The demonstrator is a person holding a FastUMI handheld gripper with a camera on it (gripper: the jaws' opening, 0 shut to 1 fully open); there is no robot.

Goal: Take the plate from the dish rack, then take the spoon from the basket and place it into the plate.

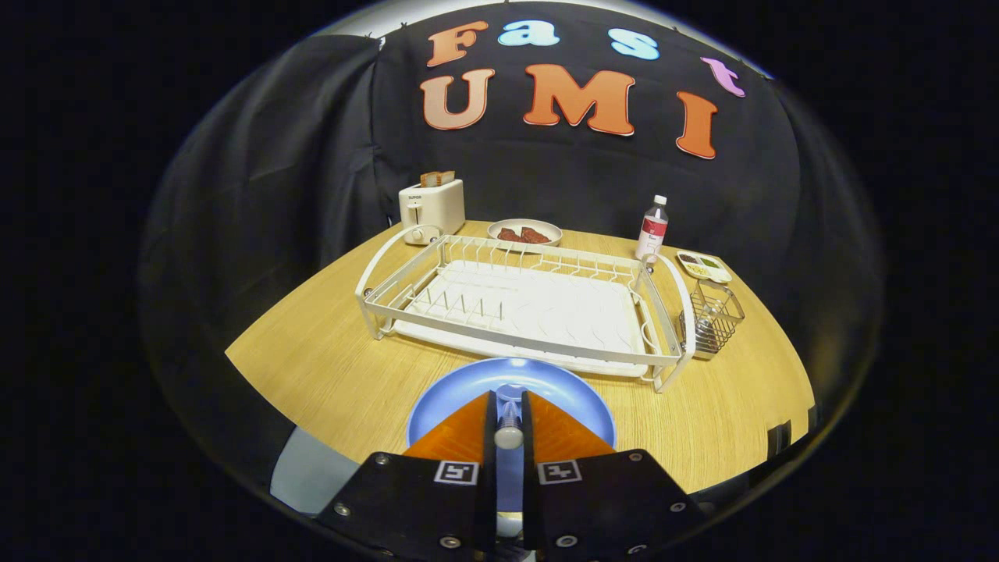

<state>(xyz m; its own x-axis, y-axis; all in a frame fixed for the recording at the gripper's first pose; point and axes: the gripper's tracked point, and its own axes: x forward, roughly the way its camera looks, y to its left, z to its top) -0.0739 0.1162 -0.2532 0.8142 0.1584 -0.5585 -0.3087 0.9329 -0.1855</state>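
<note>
A blue plate (449,402) lies flat on the wooden table, just in front of the white dish rack (515,308), which holds nothing. My gripper (508,396) hangs over the middle of the plate, its orange fingers (460,437) drawn close together. A metal spoon (508,434) is pinched between them, its handle end showing in the narrow gap and its bowl pointing down toward the plate. Whether the spoon touches the plate is hidden by the fingers. The wire basket (714,316) hangs on the rack's right end.
Behind the rack stand a cream toaster (431,207), a plate of dark food (524,232), a small bottle (652,226) and a little divided dish (704,266). Bare table (328,367) lies left and right of the blue plate.
</note>
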